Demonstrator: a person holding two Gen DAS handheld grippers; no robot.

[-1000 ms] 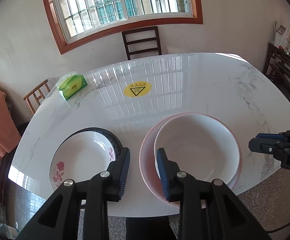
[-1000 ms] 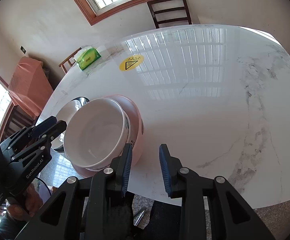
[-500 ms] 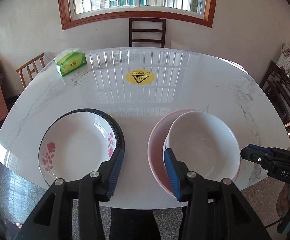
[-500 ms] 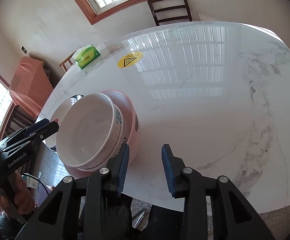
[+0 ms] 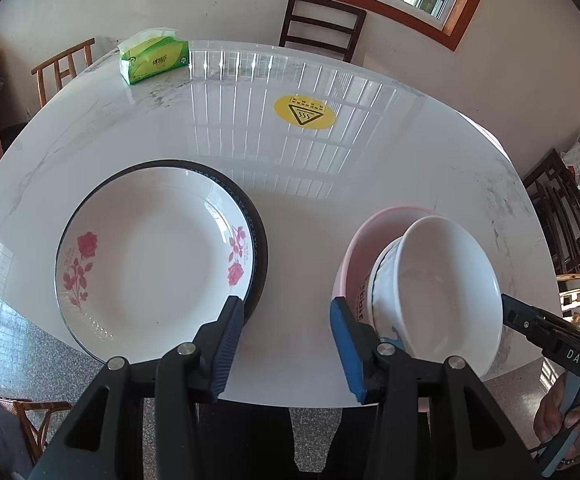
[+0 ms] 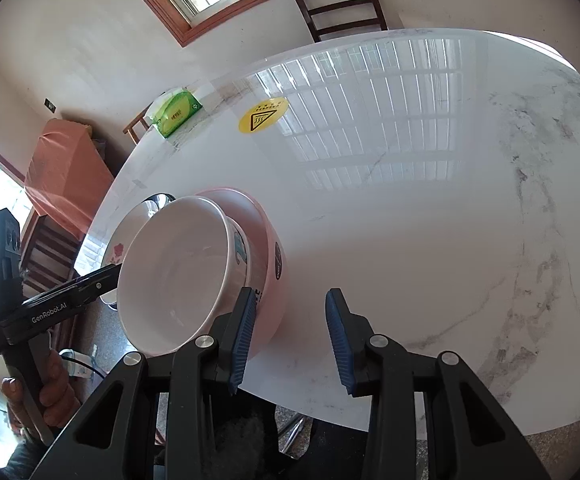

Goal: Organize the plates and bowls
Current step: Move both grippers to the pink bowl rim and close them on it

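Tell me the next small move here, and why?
Probably nothing more to pick up: ease both open grippers, left gripper and right gripper, back from the table edge. The white bowl already nests in the pink bowl, and the rose plate sits on the dark-rimmed plate.

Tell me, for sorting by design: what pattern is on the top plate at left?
Red roses on white plate, clearest in left wrist view.

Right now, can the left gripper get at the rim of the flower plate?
Probably yes. The left gripper is open, the flower plate lies just ahead to its left, and nothing sits between them; the white bowl is off to the other side.
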